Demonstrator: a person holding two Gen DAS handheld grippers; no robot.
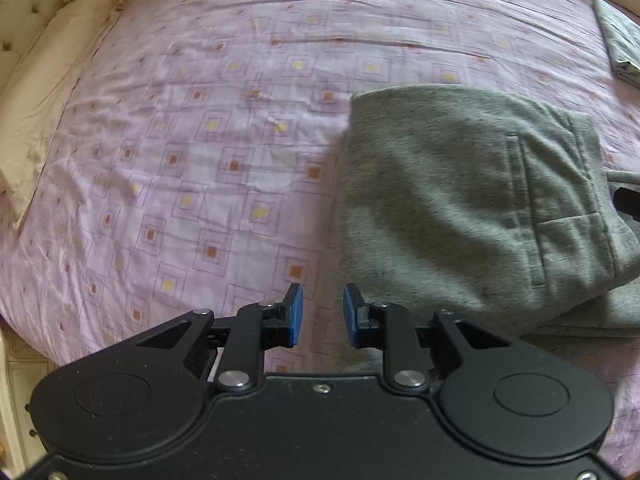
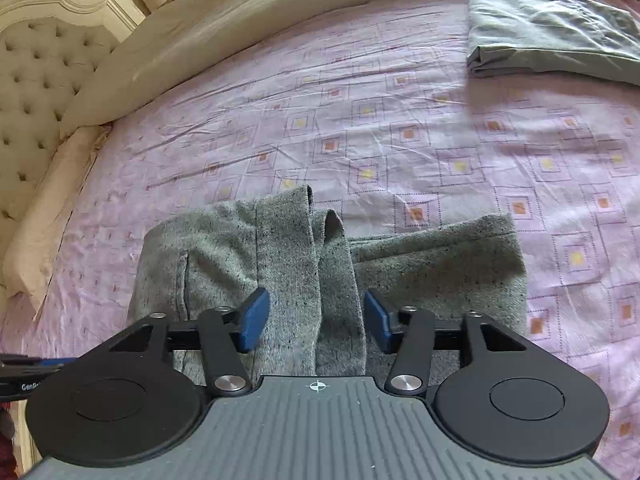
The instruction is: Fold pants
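I am looking down over a bed (image 1: 240, 80) covered by a pink sheet printed with small squares. Grey pants (image 1: 460, 200) lie folded on the sheet, in the right half of my left camera's view, with a pocket seam showing near their right side. My left gripper (image 1: 320, 314) hangs above the sheet just beside the left edge of the pants; its blue pads (image 1: 295, 314) stand a narrow gap apart, and only sheet shows between them, so it holds nothing. In my right camera, the pants (image 2: 440, 264) fill the lower middle of the view, directly under my right gripper (image 2: 316, 318). Its blue pads (image 2: 254, 320) are spread wide. A raised ridge of grey cloth runs up between them, with a small upright fold at its far end, but neither pad appears to press on it; the fisheye bend makes the left pad's clearance hard to judge. A second grey folded cloth (image 2: 552, 32) rests well apart from the pants, at the far right of the bed. A cream pillow (image 2: 48, 216) lies along the left edge of the sheet, and a cream duvet (image 2: 240, 20) is bunched along the far side. Behind them, at the upper left, stands a tufted cream headboard (image 2: 36, 64) with a carved frame.
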